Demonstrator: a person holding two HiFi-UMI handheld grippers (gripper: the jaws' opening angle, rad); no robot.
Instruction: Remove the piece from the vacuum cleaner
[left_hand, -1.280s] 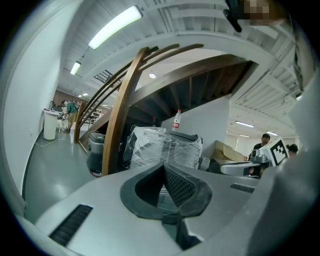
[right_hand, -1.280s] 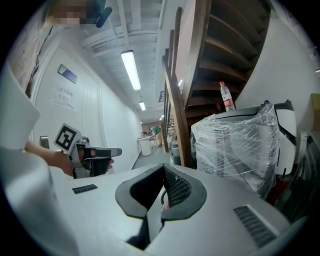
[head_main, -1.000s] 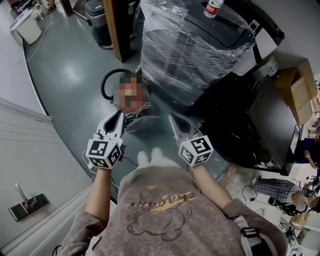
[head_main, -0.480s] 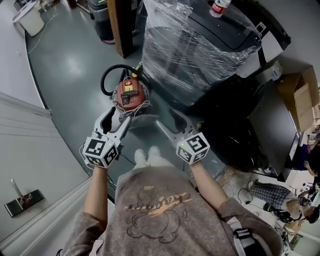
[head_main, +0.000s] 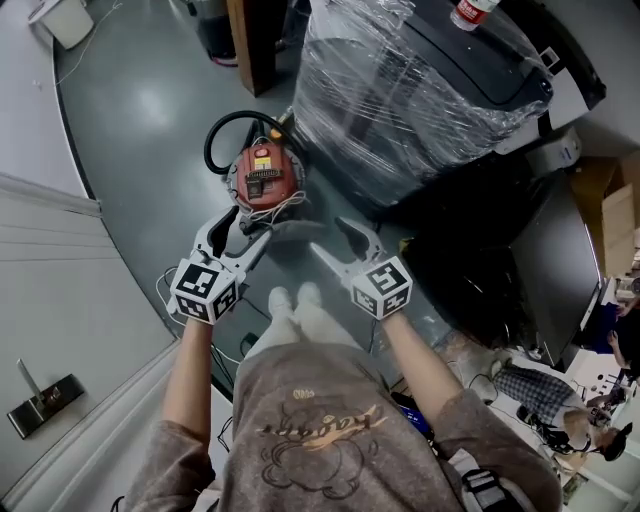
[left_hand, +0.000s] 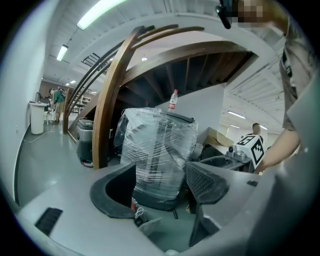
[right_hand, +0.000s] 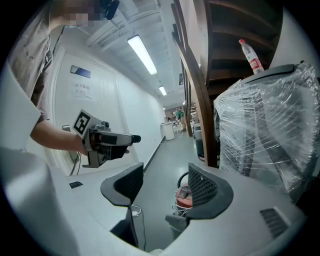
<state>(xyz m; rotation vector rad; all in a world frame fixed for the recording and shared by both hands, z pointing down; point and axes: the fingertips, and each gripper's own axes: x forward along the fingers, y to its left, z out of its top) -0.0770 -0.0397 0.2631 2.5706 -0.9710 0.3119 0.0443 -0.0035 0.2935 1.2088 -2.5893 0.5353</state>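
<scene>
A red canister vacuum cleaner (head_main: 265, 178) lies on the grey floor, its black hose (head_main: 222, 135) looped behind it and a white cord beside it. A grey piece (head_main: 287, 232) sits at its near end. My left gripper (head_main: 238, 232) is just left of that piece and my right gripper (head_main: 338, 240) just right of it. Both sets of jaws are opening, with nothing between them. The right gripper view shows the vacuum cleaner (right_hand: 184, 196) between and beyond the right gripper's (right_hand: 165, 187) jaws, and the left gripper (right_hand: 107, 142) off to the left. In the left gripper view the left gripper (left_hand: 160, 192) frames the cord and grey piece (left_hand: 150, 225).
A large machine wrapped in clear film (head_main: 420, 90) stands right behind the vacuum cleaner, with a bottle (head_main: 473, 12) on top. A wooden post (head_main: 255, 40) rises at the back. A cardboard box (head_main: 610, 200) and dark equipment fill the right. A white wall (head_main: 60, 300) runs along the left.
Both grippers' jaws have spread from shut to wide apart. Both grippers now sit closer to the near end of the vacuum cleaner.
</scene>
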